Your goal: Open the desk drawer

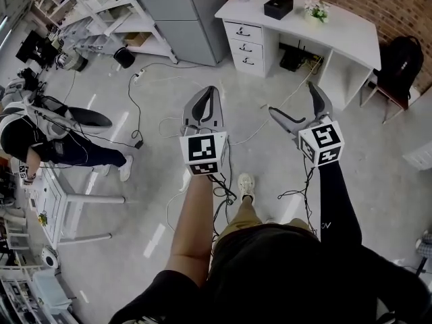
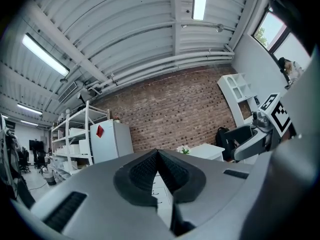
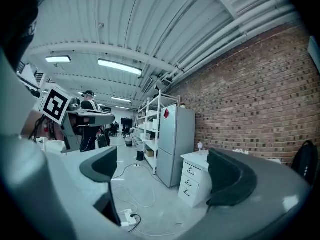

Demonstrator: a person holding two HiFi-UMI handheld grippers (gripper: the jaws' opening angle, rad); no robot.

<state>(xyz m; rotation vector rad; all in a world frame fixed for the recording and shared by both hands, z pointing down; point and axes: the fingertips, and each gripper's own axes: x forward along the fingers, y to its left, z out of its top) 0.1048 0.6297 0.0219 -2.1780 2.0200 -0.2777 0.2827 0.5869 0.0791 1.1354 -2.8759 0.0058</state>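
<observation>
A white desk [image 1: 337,25] stands by the brick wall, far ahead of me across the floor. Its three-drawer stack [image 1: 246,46] is at its left end, all drawers closed, with dark handles. My left gripper [image 1: 210,92] is held in the air, jaws shut with nothing between them. My right gripper [image 1: 292,100] is open and holds nothing. In the right gripper view the drawer stack [image 3: 192,181] shows between the open gripper [image 3: 165,171] jaws, well away. The left gripper [image 2: 157,156] view shows the pads pressed together, with the desk [image 2: 207,149] behind them.
Cables and a power strip [image 1: 138,76] lie on the floor between me and the desk. A grey fridge [image 1: 182,15] and shelving [image 1: 101,12] stand left of the drawers. A black box [image 1: 278,7] and flowers [image 1: 316,10] sit on the desk. A backpack [image 1: 399,63] is at right; a person [image 1: 27,140] at left.
</observation>
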